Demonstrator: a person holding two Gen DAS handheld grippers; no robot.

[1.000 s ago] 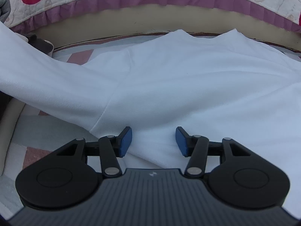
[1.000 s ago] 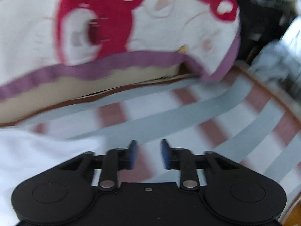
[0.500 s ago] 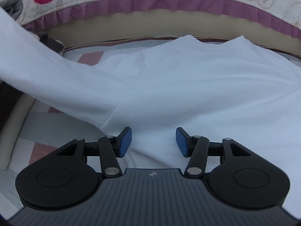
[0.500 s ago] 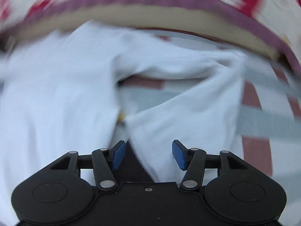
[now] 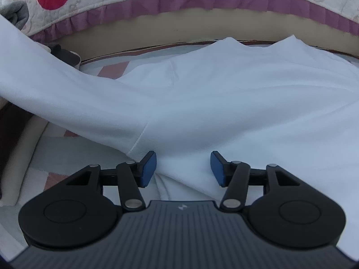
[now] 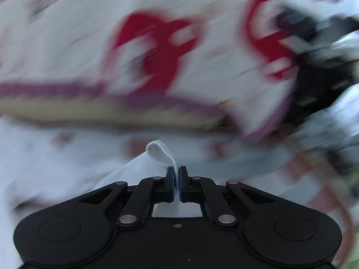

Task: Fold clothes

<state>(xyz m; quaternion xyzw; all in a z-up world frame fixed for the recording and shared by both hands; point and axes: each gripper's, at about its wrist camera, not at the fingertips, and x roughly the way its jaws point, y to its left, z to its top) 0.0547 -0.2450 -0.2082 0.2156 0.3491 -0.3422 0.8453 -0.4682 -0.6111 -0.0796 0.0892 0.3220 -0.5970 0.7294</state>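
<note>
A white long-sleeved shirt (image 5: 224,100) lies spread on a striped sheet (image 5: 67,148), and one sleeve (image 5: 67,103) runs off to the left. My left gripper (image 5: 183,165) hovers over the shirt's near edge by the armpit seam. Its jaws are opening, with cloth lying under and between the blue pads (image 5: 149,168), which do not press it. In the blurred right wrist view my right gripper (image 6: 176,174) is shut on a folded white edge of the shirt (image 6: 157,154), and cloth trails down to the left.
A white quilt with red prints and a purple frill (image 5: 202,0) hangs over a beige edge (image 5: 179,29) behind the shirt. It also fills the top of the right wrist view as the quilt (image 6: 157,44). Dark clutter (image 6: 325,78) sits at the far right.
The right gripper went from open over the shirt to shut on its edge. Its view swung up from the cloth towards the quilt. The left gripper barely shifted.
</note>
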